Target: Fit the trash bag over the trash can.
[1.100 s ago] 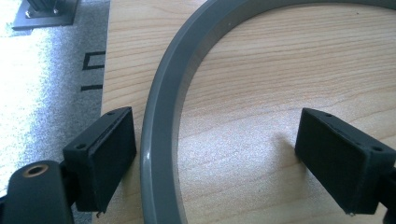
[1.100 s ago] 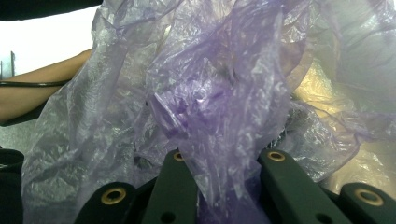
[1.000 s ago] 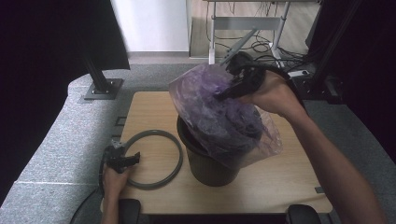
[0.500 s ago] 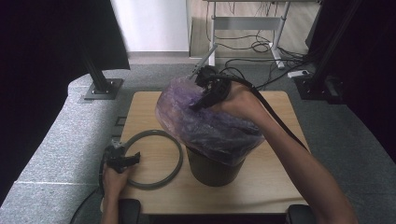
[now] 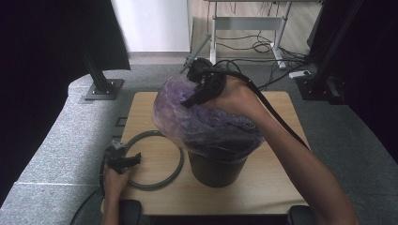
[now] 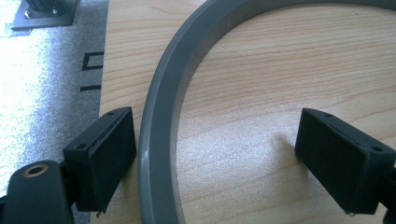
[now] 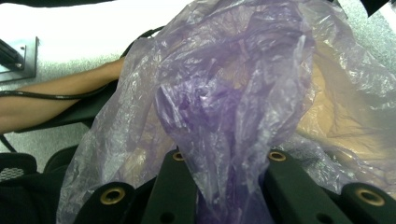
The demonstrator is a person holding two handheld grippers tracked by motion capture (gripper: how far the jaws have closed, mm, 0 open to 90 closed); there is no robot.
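Over dark round bin (image 5: 217, 161) | crinkled purple plastic bag (image 7: 233, 93) | right gripper (image 7: 224, 186) fingers pinching

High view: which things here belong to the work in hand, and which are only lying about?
In the work:
- purple plastic bag, pinched by the right gripper
- dark bin under the bag
- grey ring, between the open jaws of the left gripper

Lying about:
- cables on the floor
- white desk frame

A light wooden worktop (image 5: 277, 183) with rounded corners carries two things directly: a grey plastic ring (image 5: 174, 173) lying flat toward its left side, and a dark round bin (image 5: 216, 168) standing upright just beside the ring, on the right.
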